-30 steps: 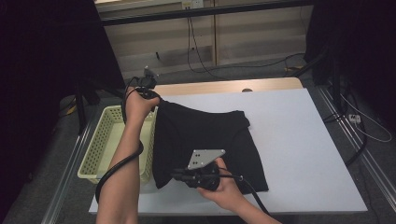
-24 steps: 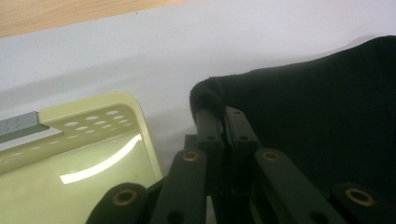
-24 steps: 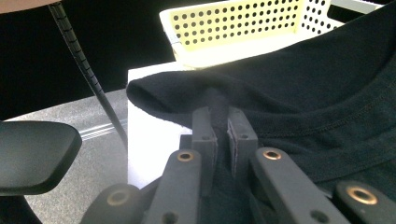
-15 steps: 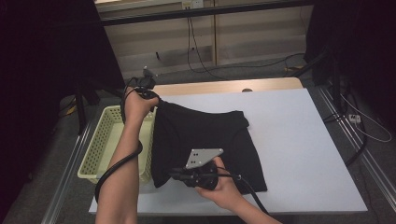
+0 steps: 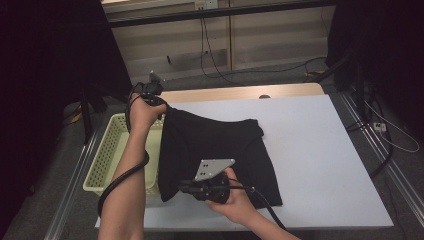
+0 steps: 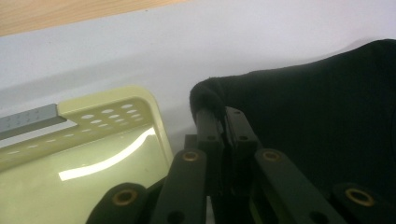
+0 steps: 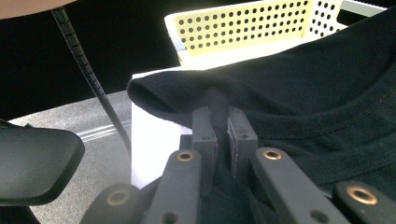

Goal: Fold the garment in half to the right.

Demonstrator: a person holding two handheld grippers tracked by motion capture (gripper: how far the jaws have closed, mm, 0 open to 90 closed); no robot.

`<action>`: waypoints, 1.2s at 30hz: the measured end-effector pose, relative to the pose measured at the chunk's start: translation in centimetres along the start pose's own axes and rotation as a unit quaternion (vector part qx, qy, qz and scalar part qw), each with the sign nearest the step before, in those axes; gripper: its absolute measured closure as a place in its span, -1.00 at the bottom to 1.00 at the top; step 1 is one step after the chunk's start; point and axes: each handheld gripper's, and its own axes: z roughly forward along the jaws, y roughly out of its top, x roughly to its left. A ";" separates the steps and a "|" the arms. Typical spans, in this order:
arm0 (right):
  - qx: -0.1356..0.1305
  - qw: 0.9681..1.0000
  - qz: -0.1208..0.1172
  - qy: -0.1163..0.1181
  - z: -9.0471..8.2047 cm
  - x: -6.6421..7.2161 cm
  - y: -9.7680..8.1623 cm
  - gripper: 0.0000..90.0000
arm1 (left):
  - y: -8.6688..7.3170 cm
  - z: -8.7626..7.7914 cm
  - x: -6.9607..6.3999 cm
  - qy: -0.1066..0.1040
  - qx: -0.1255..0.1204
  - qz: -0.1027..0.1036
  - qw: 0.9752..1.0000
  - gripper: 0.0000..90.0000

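A black garment [image 5: 215,150] lies spread on the white table [image 5: 320,150], its left edge hanging toward a pale yellow basket [image 5: 107,155]. My left gripper [image 5: 159,106] is shut on the garment's far left corner [image 6: 208,93], just above the basket's far end. At the near left corner my right gripper [image 5: 184,187] pinches the cloth, a fold [image 7: 187,91] caught between its jaws. Both corners look slightly lifted off the table.
The perforated basket [image 7: 252,25] stands off the table's left side, beside the garment. A wooden strip [image 5: 240,92] runs along the table's far edge. Metal rails [image 5: 380,165] flank the table, and cables [image 5: 395,135] lie on the floor at the right.
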 end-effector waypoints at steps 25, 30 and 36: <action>-0.002 1.000 -0.001 0.001 0.1 0.1 0.2 0.88 | 0.0 -0.2 0.1 -0.003 -0.002 0.004 1.000 0.93; -0.001 1.000 0.000 0.003 0.3 0.1 0.2 0.88 | -0.1 -0.3 0.1 -0.004 -0.002 -0.004 1.000 0.93; 0.000 1.000 0.000 0.006 0.6 0.1 0.2 0.88 | -0.1 -0.5 0.4 -0.002 -0.002 -0.007 1.000 0.93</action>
